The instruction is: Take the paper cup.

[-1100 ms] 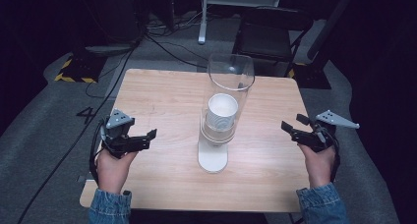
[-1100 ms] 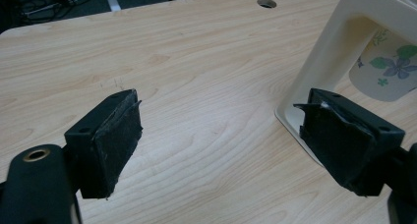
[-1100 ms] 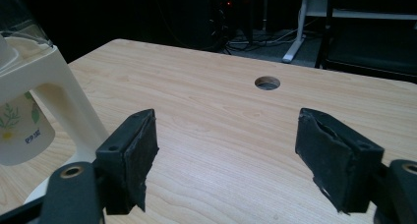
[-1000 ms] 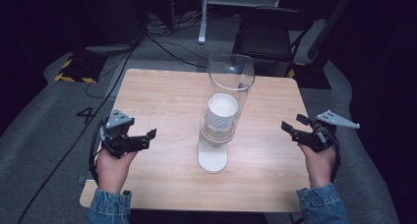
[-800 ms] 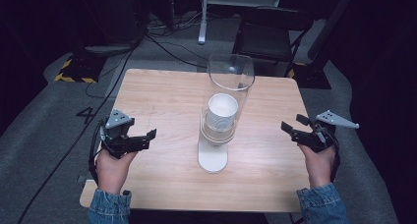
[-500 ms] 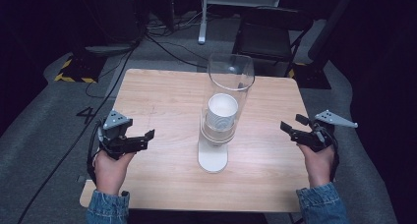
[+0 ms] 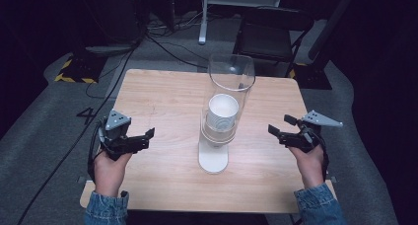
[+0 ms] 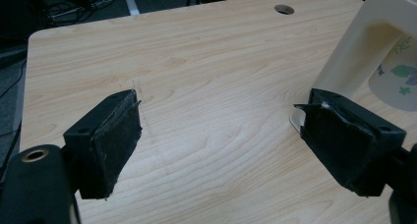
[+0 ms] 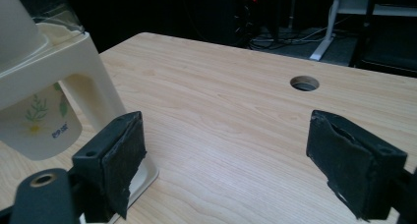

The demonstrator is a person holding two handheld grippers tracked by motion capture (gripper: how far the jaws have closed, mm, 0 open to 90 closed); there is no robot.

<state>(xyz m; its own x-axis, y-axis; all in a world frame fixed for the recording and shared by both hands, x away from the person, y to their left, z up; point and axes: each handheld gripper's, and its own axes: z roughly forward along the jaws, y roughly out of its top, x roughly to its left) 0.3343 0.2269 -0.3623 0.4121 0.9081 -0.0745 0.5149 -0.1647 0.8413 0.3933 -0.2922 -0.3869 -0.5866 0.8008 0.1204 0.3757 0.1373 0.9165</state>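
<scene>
A cup dispenser stands mid-table: a clear tube (image 7: 230,82) on a cream frame with a white base (image 7: 213,158). White paper cups (image 7: 223,109) are stacked inside the tube. The lowest cup (image 9: 39,126), printed with leaves, hangs under the frame (image 9: 88,81). My left gripper (image 7: 147,136) hovers open to the left of the dispenser, nothing between its jaws. In the left gripper view, the gripper (image 8: 219,135) faces bare wood, with the frame (image 8: 354,52) and cup (image 8: 396,81) at right. My right gripper (image 7: 279,125) is open to the right of the dispenser, likewise empty (image 9: 226,165).
The wooden table (image 7: 162,96) has a round cable hole (image 9: 304,83) near its far edge. A black chair (image 7: 271,37) and floor cables (image 7: 162,42) lie beyond the table. Grey carpet surrounds it.
The left gripper has shifted very slightly. The right gripper and the dispenser are as before.
</scene>
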